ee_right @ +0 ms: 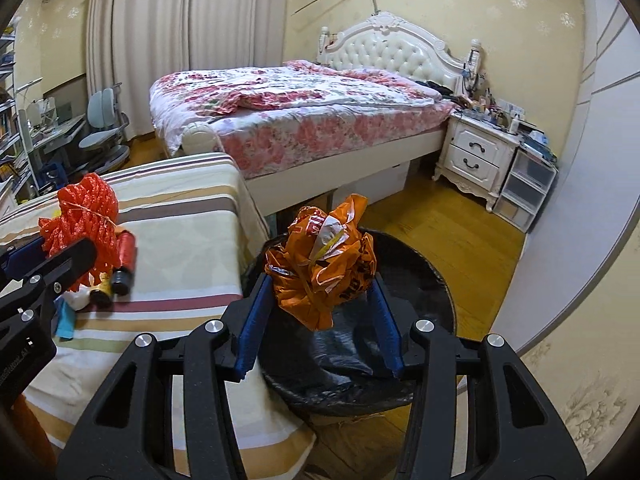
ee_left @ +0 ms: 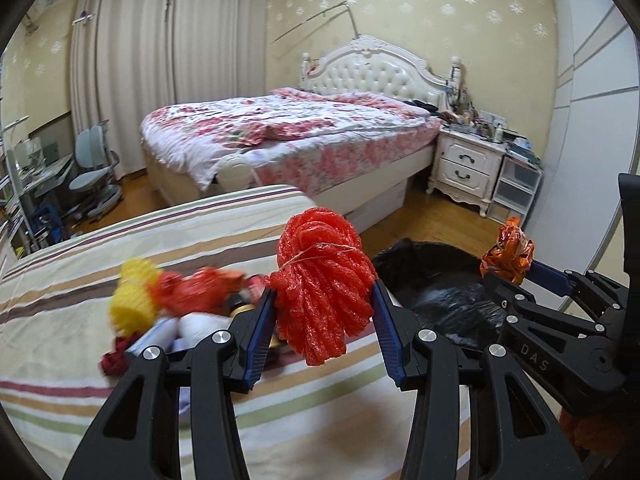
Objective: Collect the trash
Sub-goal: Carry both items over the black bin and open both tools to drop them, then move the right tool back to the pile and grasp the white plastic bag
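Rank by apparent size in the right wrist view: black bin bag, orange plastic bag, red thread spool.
1. black bin bag
2. orange plastic bag, though held near the camera in the right gripper, which inflates it
3. red thread spool

The bundled foam netting is bright red, tied with tan string. The crumpled plastic bag is orange with white print. The bin liner is glossy black. The tabletop cloth is cream with brown, green and maroon stripes. The tongs' pads are blue on black arms.
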A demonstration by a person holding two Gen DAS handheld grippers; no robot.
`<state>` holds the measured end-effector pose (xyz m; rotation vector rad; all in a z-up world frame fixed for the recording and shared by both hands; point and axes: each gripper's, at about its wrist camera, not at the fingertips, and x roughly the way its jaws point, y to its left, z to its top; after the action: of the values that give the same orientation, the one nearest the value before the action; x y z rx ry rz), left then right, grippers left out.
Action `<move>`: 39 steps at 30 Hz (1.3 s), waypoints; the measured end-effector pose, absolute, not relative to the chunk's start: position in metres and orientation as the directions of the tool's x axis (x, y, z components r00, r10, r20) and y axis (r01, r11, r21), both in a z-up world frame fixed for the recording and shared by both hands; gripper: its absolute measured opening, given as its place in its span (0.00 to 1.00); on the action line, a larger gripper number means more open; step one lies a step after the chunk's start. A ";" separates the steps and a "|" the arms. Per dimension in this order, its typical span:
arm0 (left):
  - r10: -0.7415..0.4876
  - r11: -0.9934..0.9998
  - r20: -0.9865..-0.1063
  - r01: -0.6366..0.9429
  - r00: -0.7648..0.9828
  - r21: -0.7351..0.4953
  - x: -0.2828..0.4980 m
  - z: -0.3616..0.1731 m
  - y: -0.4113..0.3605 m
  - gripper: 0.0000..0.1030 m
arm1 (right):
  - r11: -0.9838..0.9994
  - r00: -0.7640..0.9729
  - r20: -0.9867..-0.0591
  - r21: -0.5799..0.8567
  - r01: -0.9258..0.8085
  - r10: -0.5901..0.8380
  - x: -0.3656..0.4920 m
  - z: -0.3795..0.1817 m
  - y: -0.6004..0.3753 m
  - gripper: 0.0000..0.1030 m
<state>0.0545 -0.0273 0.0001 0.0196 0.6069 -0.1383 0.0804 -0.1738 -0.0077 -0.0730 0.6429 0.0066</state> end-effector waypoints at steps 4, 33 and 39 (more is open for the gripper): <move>-0.140 0.987 -0.591 0.159 0.794 -0.020 0.082 -0.012 -0.050 0.46 | 0.998 0.782 -0.622 -0.060 0.006 -0.042 0.103 -0.021 -0.196 0.46; -0.116 0.987 -0.658 0.159 0.744 0.005 0.134 -0.041 -0.096 0.74 | 0.992 0.763 -0.638 -0.018 0.125 -0.107 0.137 -0.043 -0.246 0.60; -0.096 0.991 -0.652 0.134 0.752 0.008 0.124 -0.032 -0.080 0.74 | 0.992 0.770 -0.631 -0.002 0.124 -0.097 0.125 -0.037 -0.240 0.67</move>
<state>0.1237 -0.0797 -0.0320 0.0558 0.7079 -0.1260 0.1252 -0.2396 -0.0370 0.0404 0.6822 -0.1197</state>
